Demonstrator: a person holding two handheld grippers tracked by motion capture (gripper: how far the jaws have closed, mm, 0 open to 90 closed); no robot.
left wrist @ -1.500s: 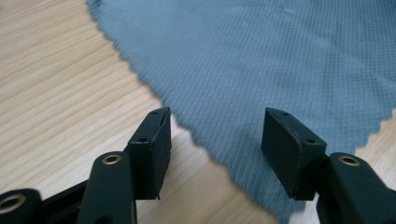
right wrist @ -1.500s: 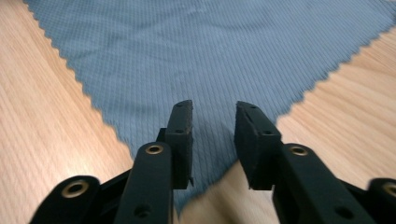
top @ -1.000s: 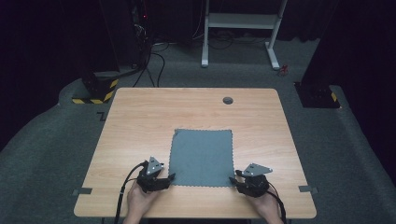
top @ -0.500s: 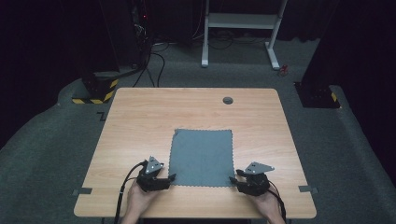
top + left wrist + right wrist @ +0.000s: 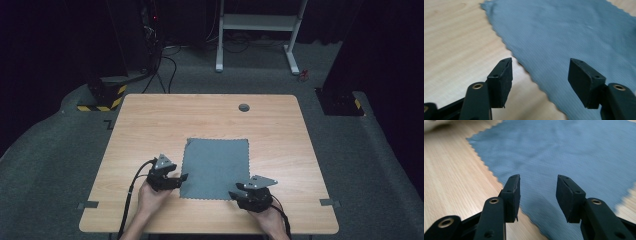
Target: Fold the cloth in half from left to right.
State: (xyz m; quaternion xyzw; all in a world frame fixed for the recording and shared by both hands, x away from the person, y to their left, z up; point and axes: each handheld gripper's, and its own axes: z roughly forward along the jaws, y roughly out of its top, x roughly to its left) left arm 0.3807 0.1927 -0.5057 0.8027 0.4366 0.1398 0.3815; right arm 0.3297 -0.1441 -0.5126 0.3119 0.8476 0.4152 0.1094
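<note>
Grey cloth (image 5: 216, 168) is lying flat on the table (image 5: 150, 120), toward my side, and both grippers are parked at its near edge. My left gripper (image 5: 181, 177) is at the near-left corner with its jaws apart; they've just been closing in a bit, and the zigzag edge of the cloth runs between them, but neither pad is pressing on it. My right gripper (image 5: 234, 194) is at the near-right corner, jaws apart too, hovering over the cloth and clamped on nothing.

What worries me from here: the fabric looks thin and sits tight against the wood, so if I close too high the pads will probably just meet over nothing. Too low and I'd guess I scrape the table and shove the edge into a bunch instead of pinching it. Also, with 2 corners, if 1 side catches and the other slips, lifting could drag the whole cloth crooked. Left one is right at the edge, so it might only nip the zigzag tips.
</note>
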